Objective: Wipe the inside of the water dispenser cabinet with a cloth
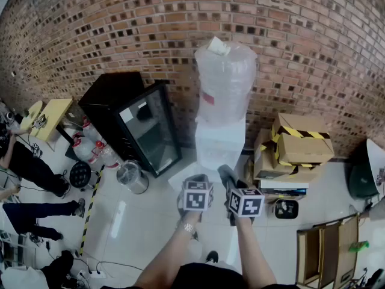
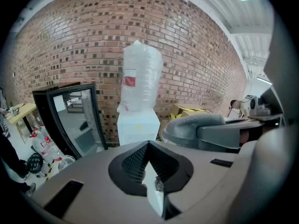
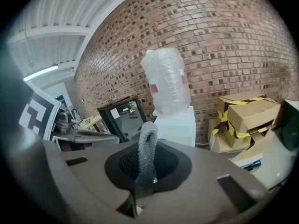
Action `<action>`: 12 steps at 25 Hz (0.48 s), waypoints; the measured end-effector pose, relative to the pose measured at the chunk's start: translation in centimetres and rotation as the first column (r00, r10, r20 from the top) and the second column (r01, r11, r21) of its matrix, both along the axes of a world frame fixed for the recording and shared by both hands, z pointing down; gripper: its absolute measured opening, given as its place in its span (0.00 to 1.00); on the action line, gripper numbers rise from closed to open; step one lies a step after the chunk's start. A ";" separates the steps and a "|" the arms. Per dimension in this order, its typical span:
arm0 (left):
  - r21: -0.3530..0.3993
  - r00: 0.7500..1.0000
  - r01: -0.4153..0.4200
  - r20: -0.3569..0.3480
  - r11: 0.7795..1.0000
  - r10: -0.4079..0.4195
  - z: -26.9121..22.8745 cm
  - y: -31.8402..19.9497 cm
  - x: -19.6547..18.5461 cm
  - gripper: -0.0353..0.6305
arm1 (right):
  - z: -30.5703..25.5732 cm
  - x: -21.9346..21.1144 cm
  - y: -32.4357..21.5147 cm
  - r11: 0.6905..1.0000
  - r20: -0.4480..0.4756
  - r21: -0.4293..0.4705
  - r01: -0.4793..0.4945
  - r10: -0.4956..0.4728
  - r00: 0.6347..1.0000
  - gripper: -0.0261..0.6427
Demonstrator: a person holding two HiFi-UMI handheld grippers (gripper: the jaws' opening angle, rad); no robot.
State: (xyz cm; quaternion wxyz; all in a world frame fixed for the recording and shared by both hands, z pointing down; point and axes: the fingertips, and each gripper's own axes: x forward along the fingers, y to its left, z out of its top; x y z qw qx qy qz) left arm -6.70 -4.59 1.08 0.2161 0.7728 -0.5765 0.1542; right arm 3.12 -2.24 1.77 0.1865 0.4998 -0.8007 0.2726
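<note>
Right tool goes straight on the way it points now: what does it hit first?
Probably the white water dispenser. It stands dead ahead of the right tool, past the grey cloth it grips. Nothing else shows in between, but depth is unclear.

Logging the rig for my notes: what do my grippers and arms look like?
Both the left gripper and right gripper have grey-beige bodies, black textured pads and white cubes with black square markers. Forearms unsleeved; a wristband on the left.

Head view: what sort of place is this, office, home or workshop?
Probably a workshop or storage-type room, not a home: a bare brick wall, taped cardboard boxes stacked beside the water dispenser, and loose cables lying across the tiled floor.
</note>
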 end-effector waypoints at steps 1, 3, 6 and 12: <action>-0.006 1.000 0.006 -0.001 1.000 -0.006 0.4 -0.7 -0.9 0.06 | 0.5 -0.8 -0.7 1.000 -0.007 -0.008 0.003 -0.003 1.000 0.07; -0.016 1.000 0.009 0.004 1.000 -0.009 1.2 -2.2 -2.5 0.06 | 1.5 -2.3 -2.1 1.000 -0.012 -0.025 0.004 -0.004 1.000 0.07; -0.023 0.999 -0.030 0.026 0.999 0.031 2.2 -4.7 -3.2 0.06 | 2.3 -3.3 -4.4 0.999 0.002 -0.033 -0.040 0.040 0.999 0.07; -0.043 0.998 -0.064 0.016 0.997 0.065 3.7 -8.1 -2.1 0.06 | 3.0 -2.8 -7.2 0.997 -0.015 -0.031 -0.073 0.073 0.997 0.07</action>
